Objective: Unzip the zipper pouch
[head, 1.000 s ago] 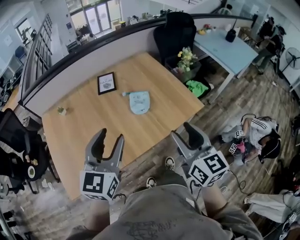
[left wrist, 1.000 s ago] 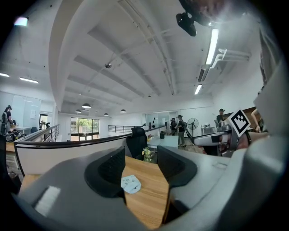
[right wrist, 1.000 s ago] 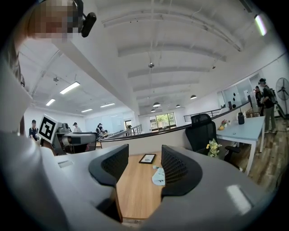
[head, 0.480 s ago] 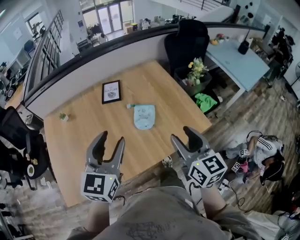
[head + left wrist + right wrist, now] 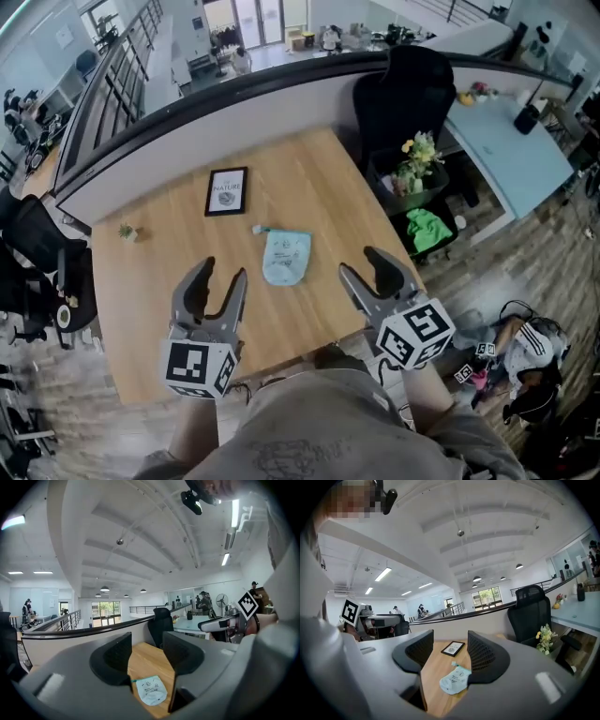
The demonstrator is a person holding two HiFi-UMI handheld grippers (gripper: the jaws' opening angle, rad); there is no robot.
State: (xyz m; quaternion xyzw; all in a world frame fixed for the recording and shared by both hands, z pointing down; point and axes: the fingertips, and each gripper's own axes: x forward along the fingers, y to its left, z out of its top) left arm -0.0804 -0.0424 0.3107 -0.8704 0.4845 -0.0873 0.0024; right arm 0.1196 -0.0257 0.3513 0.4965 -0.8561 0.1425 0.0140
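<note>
Wooden table (image 5: 169, 272) | zipper pouch (image 5: 285, 257) | frame (image 5: 226, 191) reads "NATURE" | left hand-held gripper (image 5: 221, 272) wide | right hand-held gripper (image 5: 358, 261) wide

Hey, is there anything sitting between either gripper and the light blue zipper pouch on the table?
Nothing visible does. The left gripper and right gripper are both open and empty on the near side of the table, with only bare wood between them and the zipper pouch. The picture frame lies beyond the pouch.

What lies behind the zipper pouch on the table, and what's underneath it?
Behind the zipper pouch, a black-framed picture lies flat on the wooden table, apart from it. The pouch covers whatever is directly beneath it.
</note>
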